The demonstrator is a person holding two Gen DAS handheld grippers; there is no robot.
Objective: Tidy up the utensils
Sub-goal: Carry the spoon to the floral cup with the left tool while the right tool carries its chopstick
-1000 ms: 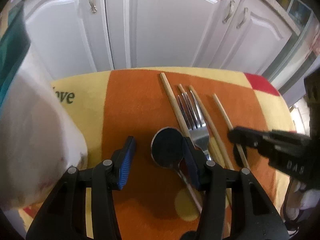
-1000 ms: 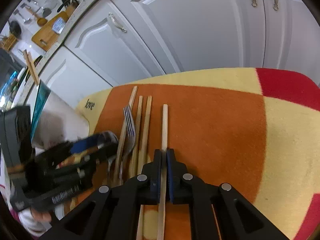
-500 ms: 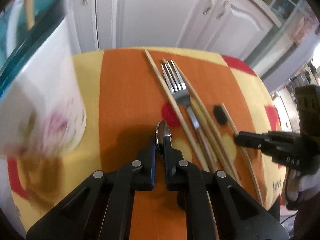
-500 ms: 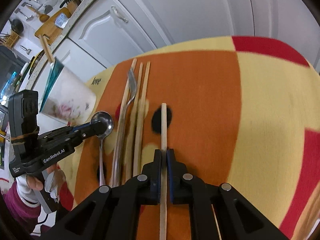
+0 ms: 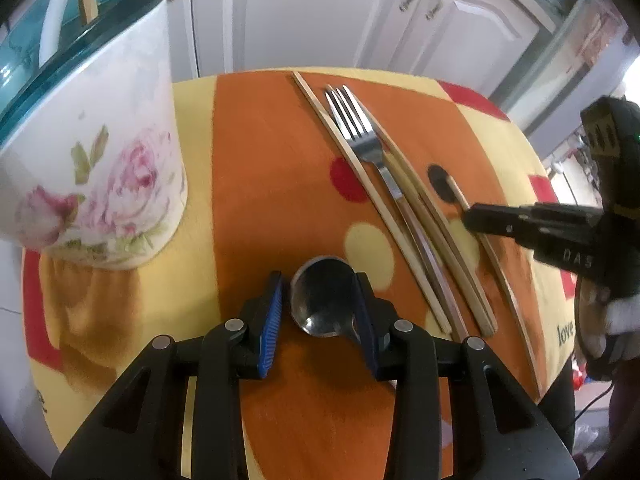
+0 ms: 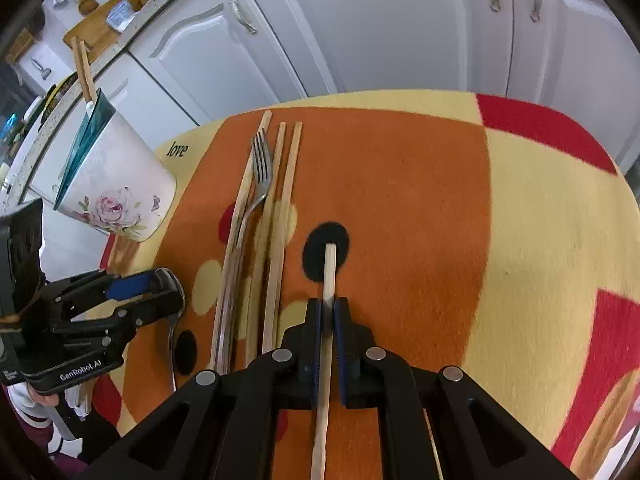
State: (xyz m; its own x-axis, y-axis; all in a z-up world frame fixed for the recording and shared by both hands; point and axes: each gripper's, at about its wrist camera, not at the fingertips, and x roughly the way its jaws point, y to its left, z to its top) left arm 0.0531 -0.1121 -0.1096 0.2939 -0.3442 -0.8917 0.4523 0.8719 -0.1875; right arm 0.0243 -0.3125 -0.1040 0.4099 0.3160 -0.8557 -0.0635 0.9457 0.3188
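Note:
A steel spoon (image 5: 320,300) lies on the orange cloth, its bowl between the fingers of my left gripper (image 5: 318,284). The jaws are opening; a gap shows beside the left blue pad (image 5: 272,312). My right gripper (image 6: 328,306) is shut on a single wooden chopstick (image 6: 330,268), whose tip rests over a black dot. Both appear in the left wrist view, the right gripper (image 5: 470,218) and the chopstick (image 5: 508,288). A fork (image 6: 262,168) lies among three more chopsticks (image 6: 280,208). From the right wrist view, the left gripper (image 6: 176,290) stands at the left.
A floral white holder with a teal rim (image 5: 100,160) stands at the table's left edge, holding a chopstick and a white handle. The patterned tablecloth (image 6: 400,184) covers a small round table. White cabinet doors (image 6: 400,32) stand behind. A person's hand (image 5: 620,312) grips the right tool.
Half a second ago my left gripper was shut at the spoon's bowl; now it has opened around it. My right gripper has drawn the chopstick back along the cloth.

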